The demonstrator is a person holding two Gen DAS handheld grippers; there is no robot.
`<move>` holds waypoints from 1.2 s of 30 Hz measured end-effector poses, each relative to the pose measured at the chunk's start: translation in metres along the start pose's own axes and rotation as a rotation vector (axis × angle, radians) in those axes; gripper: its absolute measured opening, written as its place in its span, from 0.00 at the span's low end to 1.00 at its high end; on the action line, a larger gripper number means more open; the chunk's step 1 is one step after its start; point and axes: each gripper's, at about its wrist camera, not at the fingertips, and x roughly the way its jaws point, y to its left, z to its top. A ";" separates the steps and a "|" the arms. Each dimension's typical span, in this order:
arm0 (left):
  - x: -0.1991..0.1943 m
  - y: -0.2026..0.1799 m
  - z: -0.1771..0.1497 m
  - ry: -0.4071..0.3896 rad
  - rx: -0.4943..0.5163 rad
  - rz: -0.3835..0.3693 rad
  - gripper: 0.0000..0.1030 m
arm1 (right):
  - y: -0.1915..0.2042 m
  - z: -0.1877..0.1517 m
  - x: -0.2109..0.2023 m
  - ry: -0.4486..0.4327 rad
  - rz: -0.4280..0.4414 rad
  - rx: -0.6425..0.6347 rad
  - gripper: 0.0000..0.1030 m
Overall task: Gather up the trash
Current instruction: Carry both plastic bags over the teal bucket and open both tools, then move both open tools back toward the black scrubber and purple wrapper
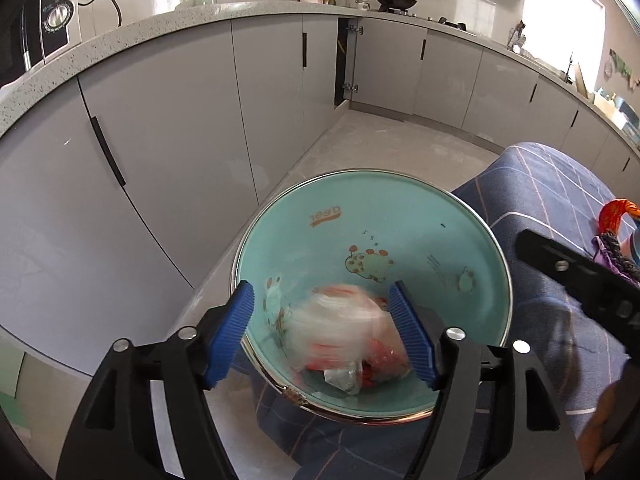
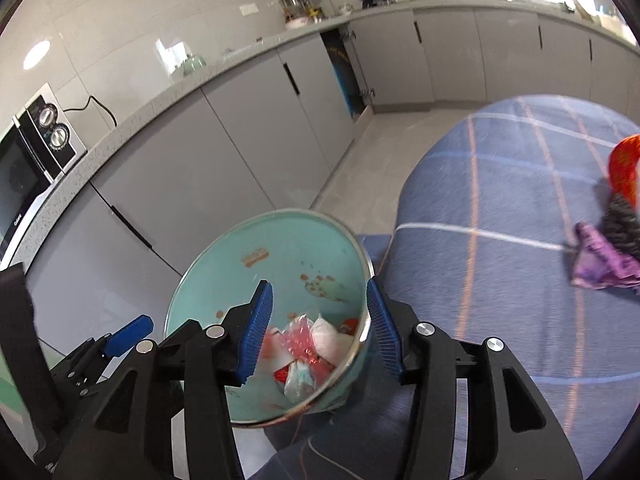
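Note:
A teal bowl with a metal rim (image 1: 400,216) sits at the edge of the blue checked tablecloth (image 1: 540,200). Crumpled white and red plastic wrappers (image 1: 344,328) lie in it, blurred. My left gripper (image 1: 324,332) is open, its blue pads on either side of the wrappers, not pressing them. In the right wrist view the bowl (image 2: 224,280) is tilted, wrappers (image 2: 308,352) at its low side. My right gripper (image 2: 320,332) is open, one pad inside the bowl and one outside its rim.
Grey kitchen cabinets (image 1: 160,120) and a speckled counter (image 1: 120,36) with a microwave (image 2: 28,168) run along the left. A purple wrapper (image 2: 596,264), a dark knitted thing and a red object (image 2: 624,168) lie on the cloth at right. Tiled floor (image 1: 380,148) lies beyond.

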 end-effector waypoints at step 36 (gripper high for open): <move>-0.039 -0.128 -0.016 -0.031 0.192 -0.165 0.85 | -0.124 -0.040 -0.113 -0.074 -0.216 0.154 0.48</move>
